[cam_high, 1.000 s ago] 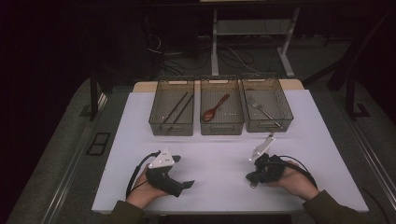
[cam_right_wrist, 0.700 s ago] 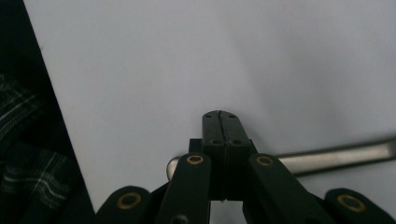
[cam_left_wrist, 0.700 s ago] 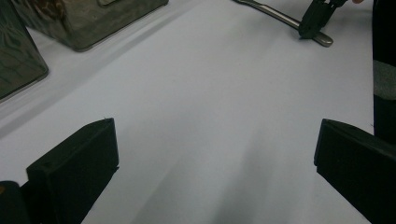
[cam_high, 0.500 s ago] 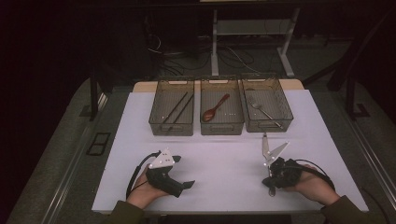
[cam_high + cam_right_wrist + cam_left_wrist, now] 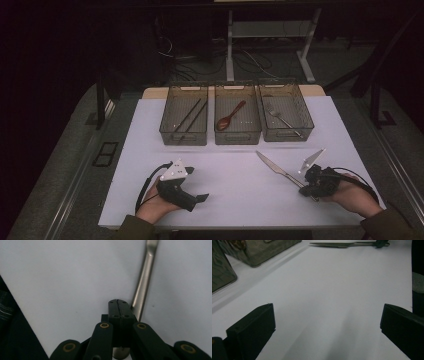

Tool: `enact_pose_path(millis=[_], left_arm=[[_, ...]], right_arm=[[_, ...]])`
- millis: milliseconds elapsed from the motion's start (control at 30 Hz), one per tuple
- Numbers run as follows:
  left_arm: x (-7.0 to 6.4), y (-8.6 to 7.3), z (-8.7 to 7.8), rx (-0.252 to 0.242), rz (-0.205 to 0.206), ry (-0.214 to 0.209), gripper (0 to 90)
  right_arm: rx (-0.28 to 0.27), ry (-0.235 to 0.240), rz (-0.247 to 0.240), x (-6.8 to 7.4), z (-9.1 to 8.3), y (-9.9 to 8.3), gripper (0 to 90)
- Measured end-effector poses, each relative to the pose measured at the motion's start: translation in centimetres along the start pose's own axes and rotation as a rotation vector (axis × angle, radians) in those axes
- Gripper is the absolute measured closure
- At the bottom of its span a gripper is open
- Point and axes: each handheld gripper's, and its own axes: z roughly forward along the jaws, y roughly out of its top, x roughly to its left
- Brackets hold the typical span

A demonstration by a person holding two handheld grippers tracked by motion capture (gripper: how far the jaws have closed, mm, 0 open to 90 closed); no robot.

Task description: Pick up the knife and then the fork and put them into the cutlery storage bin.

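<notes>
A metal table knife [image 5: 277, 169] lies low over the white table [image 5: 230, 195] at the front right, blade pointing left and away. My right gripper [image 5: 306, 189] is shut on its handle; in the right gripper view the jaws [image 5: 119, 302] are pressed together and the handle [image 5: 143, 285] runs out past them. My left gripper [image 5: 200, 197] rests at the front left with its jaws wide apart [image 5: 327, 315] and nothing between them. From there the knife [image 5: 347, 244] shows far off.
Three clear bins stand in a row at the back of the table: the left [image 5: 170, 131] holds chopsticks [image 5: 189, 120], the middle [image 5: 238, 135] a wooden spoon [image 5: 231, 116], the right [image 5: 306, 120] a fork [image 5: 282, 119]. Bare white table lies between the grippers.
The right gripper has swung the knife round: its blade pointed up-right, then straight away, and now points left. The hand shifted right. The left gripper stayed put.
</notes>
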Motion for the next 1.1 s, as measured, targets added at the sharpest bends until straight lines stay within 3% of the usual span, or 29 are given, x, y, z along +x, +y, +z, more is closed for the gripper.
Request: enact_pose_path(millis=[133,233,500,800,1100], left_arm=[[0.0,0.0,0.0,-0.001,-0.001,0.0,0.0],[0.0,0.0,0.0,-0.002,-0.001,0.001,0.0],[0.0,0.0,0.0,-0.001,-0.001,0.0,0.0],[0.0,0.0,0.0,0.0,0.002,-0.004,0.0],[0.0,0.1,0.0,-0.002,0.005,-0.006,0.0]], right_arm=[[0.0,0.002,-0.003,-0.1,0.0,0.0,89.0],[-0.019,0.022,0.025,-0.2,-0.3,0.0,88.8],[-0.04,-0.003,0.061,-0.7,-1.9,1.1,71.3],[0.043,-0.046,0.066,-1.7,-1.9,4.0,66.5],[0.129,-0.05,0.045,-1.9,0.0,6.1,67.7]])
